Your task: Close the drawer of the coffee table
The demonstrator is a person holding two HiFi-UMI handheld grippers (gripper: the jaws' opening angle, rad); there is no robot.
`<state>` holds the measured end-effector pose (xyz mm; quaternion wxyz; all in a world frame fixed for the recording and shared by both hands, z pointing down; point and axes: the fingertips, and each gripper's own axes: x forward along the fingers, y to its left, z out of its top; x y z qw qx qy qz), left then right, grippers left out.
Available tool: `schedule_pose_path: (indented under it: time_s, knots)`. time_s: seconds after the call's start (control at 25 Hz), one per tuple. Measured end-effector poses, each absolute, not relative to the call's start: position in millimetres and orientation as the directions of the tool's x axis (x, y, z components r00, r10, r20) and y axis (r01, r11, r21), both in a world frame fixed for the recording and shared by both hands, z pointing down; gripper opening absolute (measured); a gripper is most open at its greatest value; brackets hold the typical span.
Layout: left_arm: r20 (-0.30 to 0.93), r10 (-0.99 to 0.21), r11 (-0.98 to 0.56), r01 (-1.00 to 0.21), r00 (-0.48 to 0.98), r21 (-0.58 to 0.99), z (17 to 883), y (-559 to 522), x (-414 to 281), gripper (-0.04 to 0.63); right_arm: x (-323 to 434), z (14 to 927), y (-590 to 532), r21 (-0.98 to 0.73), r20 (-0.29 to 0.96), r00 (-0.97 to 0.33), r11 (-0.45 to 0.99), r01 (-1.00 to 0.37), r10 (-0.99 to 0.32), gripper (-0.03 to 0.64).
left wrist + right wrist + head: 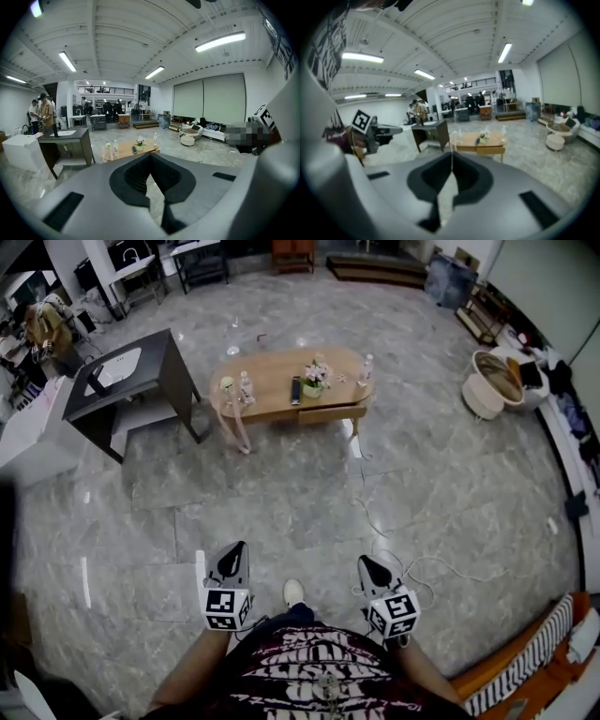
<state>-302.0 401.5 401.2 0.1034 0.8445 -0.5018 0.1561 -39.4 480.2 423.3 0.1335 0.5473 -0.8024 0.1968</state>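
I stand well apart from the coffee table [291, 381], which is across the open floor straight in front of me, so neither tool can reach it yet. The drawer [333, 414] hangs under the right part of the table top, on the side facing me, and its front appears to stick out a little from the table edge. The left gripper [236, 550] and the right gripper [367, 562] are both low, close to my body, and aimed toward the table. In each gripper view the jaws are pressed together at the tips with nothing between them. I think this fits the job, because a drawer front needs only a push, not a grasp. On the table top there are a small flower pot [314, 379], a remote control [296, 390] and some bottles [367, 369], all back from the drawer side. A white cable [375, 521] lies on the floor between me and the table, so I should be careful when stepping there.
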Motion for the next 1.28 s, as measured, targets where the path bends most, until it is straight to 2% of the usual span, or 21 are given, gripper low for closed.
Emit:
schedule_pose_path:
  time_s: [0.24,0.44,0.68,0.92,1.28]
  knots:
    - [0.315,-0.781,-0.559,-0.828,0.539,0.031,387,360,-268,0.023,-7,404,461,-0.126,0.416,-0.259,0.226,-0.966,-0.872,0.035]
    - [0.299,-0.749,-0.612,-0.79,0.592,0.033,388,335,-260,0.023,-10,395,448,-0.099,0.394,-0.206,0.181,-0.978,-0.896,0.035]
    - [0.315,-0.734,-0.615,-0.786,0.602,0.067,397,334,-263,0.023,-8,398,444,-0.098,0.421,-0.197,0.171,-0.98,-0.886,0.035]
    - [0.35,-0.751,-0.569,-0.818,0.56,0.088,410,335,-281,0.023,-36,407,440,-0.099,0.447,-0.269,0.251,-0.963,-0.853,0.035]
    - [0.335,-0.768,-0.558,-0.827,0.546,0.067,405,337,-284,0.023,-38,402,434,-0.08,0.415,-0.285,0.278,-0.957,-0.864,0.035]
